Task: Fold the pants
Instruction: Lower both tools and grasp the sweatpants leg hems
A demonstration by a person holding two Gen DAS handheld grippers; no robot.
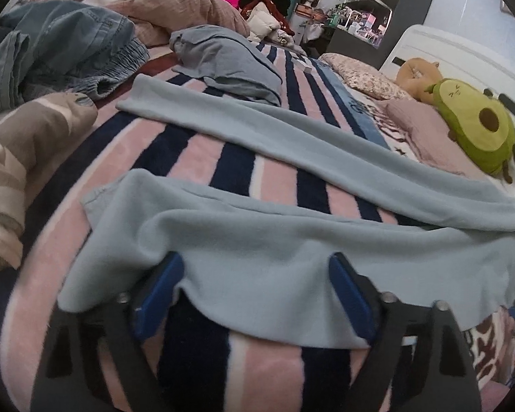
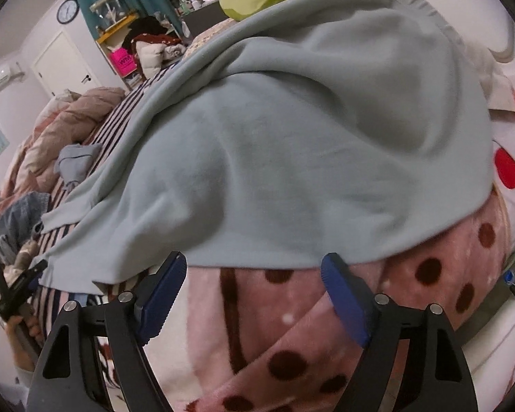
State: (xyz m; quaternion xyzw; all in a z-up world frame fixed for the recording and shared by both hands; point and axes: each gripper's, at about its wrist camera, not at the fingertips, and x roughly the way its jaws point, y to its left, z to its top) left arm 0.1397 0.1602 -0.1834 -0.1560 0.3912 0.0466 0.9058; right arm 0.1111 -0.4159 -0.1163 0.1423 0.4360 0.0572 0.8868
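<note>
Up close, both tongs, left (image 1: 255, 267) and right (image 2: 254, 267), gape wide at the soft light-blue pants (image 1: 291, 240) on the striped pink bed blanket (image 1: 195, 158). Only the right view shows a round wall clock (image 2: 67, 10).

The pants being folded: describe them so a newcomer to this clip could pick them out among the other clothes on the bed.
On the pink-and-navy striped blanket, nearest the open left gripper, lie the pale blue pants. They are spread flat with both legs stretched out, unlike the crumpled denim and the bunched grey garment farther back.
</note>
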